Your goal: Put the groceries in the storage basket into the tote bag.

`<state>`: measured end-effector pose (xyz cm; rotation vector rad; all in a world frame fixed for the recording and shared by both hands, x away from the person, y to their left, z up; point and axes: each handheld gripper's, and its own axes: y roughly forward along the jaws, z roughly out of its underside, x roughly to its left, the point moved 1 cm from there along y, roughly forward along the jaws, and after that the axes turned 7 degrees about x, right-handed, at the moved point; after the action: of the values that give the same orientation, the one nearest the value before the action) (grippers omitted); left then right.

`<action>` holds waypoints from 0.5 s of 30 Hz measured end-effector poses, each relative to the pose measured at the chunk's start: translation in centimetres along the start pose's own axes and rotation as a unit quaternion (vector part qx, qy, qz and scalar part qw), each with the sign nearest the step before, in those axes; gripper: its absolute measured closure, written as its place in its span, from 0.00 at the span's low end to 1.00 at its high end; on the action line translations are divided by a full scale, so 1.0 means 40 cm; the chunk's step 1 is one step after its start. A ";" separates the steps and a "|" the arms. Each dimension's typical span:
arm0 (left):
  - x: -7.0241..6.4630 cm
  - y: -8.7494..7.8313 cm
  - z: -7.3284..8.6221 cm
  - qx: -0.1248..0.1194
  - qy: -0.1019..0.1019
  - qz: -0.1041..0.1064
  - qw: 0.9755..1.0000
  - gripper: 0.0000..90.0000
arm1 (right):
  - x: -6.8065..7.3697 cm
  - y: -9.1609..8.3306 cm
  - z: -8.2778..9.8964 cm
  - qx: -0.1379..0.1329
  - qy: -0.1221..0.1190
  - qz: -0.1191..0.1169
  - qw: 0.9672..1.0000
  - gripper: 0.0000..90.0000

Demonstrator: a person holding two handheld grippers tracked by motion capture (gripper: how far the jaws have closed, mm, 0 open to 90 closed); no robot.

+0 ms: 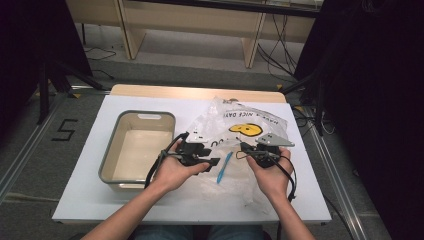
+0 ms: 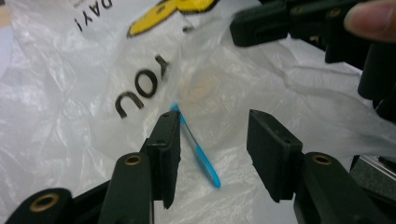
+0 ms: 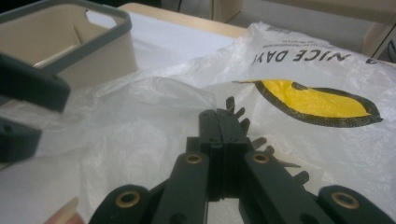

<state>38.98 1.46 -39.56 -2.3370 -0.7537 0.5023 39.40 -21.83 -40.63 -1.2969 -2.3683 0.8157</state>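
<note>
Forearms come up from the bottom edge of the high view, and you hold a claw in each hand over the white table (image 1: 80,200). At the far left sits a beige bin (image 1: 107,157) with a grey rim, upright, well apart from the right claw and just beside your left hand.

Your left hand (image 1: 172,172) wraps its claw from below, wrist bent inward so the tool points toward the middle of the table. The left claw (image 2: 212,142) stands spread, with nothing pressed between its pads; through the gap you look down at a blue pen-like stick (image 2: 198,149) that lies slanted on the plastic, close by the left-hand pad in that view. In the high view the same stick (image 1: 224,167) lies between your two hands.

The thing in hand is a crumpled, see-through plastic bag (image 1: 235,125) spread over the middle and right of the table. It bears a yellow smiley face (image 3: 313,100) outlined in black and black block lettering.

Your right hand (image 1: 272,177) grips its claw with the cable looping past the wrist. The right claw (image 3: 222,126) is pressed together, its tips down on the bag's film; whether it pinches a fold there, you cannot tell.
</note>
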 end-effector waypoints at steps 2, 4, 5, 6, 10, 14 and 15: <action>0.006 -0.004 0.000 -0.008 -0.004 -0.011 1.000 0.60 | 0.001 0.001 0.007 0.012 -0.003 -0.006 1.000 1.00; 0.013 -0.005 0.002 -0.013 -0.009 -0.019 1.000 0.60 | 0.001 0.003 0.014 0.024 -0.007 -0.013 1.000 1.00; 0.015 -0.004 0.004 -0.014 -0.011 -0.022 1.000 0.62 | 0.002 0.005 0.018 0.032 -0.010 -0.018 0.999 1.00; 0.017 -0.003 0.011 -0.021 -0.014 -0.031 0.999 0.63 | 0.004 0.006 0.022 0.042 -0.014 -0.025 0.999 1.00; 0.022 0.001 0.024 -0.012 -0.019 -0.044 0.999 0.64 | 0.008 0.013 0.040 0.079 -0.025 -0.046 0.995 1.00; 0.034 -0.001 0.033 -0.014 -0.025 -0.045 0.999 0.64 | 0.005 0.024 0.063 0.113 -0.028 -0.061 0.991 1.00; 0.035 -0.002 0.033 -0.017 -0.025 -0.045 0.999 0.63 | 0.004 0.026 0.067 0.122 -0.030 -0.064 0.990 1.00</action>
<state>39.35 2.98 -40.71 -2.3164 -0.8935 0.5138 38.61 -22.11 -43.37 -1.0247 -2.2837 1.0781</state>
